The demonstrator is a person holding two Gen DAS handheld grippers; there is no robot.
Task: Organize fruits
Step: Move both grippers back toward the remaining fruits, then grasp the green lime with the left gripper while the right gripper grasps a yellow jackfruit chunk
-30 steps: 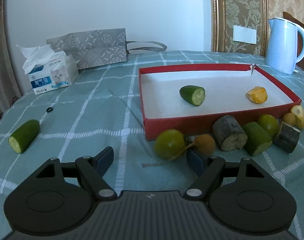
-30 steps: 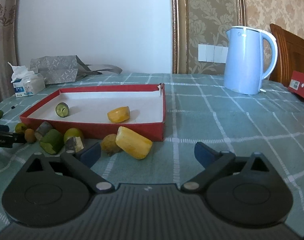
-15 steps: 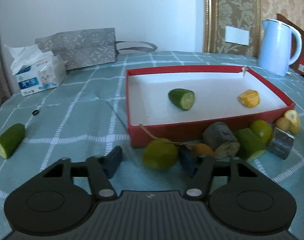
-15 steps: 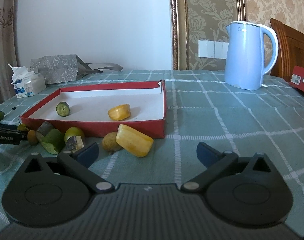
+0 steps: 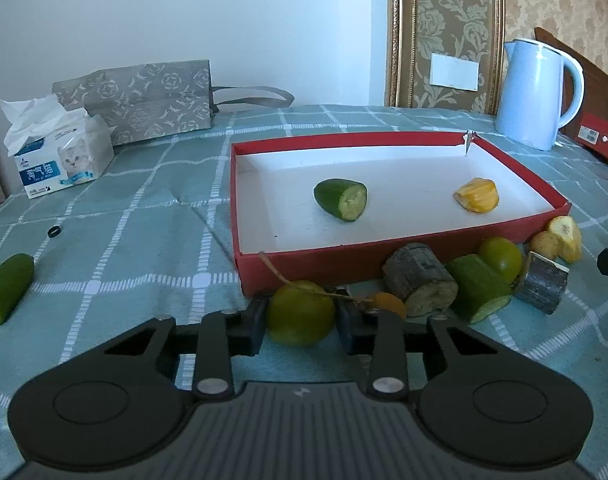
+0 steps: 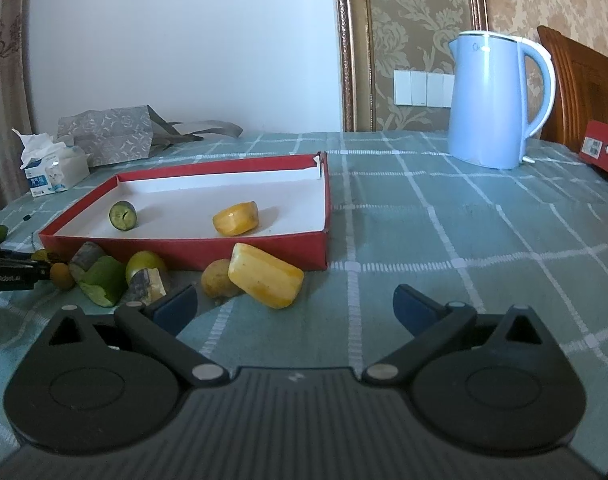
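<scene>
- left gripper (image 5: 300, 326) has just been closing, and its pads now squeeze the round green fruit (image 5: 301, 312), which sits on the tablecloth (image 5: 144, 240) right off the red tray's (image 5: 304, 264) near wall, about 6 o'clock from its corner
- right gripper (image 6: 294, 306) is spread wide with nothing between the fingers
- yellow chunk (image 6: 266, 281) lies at its 12 o'clock, just outside the tray
- cucumber piece (image 5: 341, 199) is in the tray

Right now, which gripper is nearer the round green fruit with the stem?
Left. The left gripper is closed around the green fruit; the right gripper is open, farther along the fruit row.
</scene>
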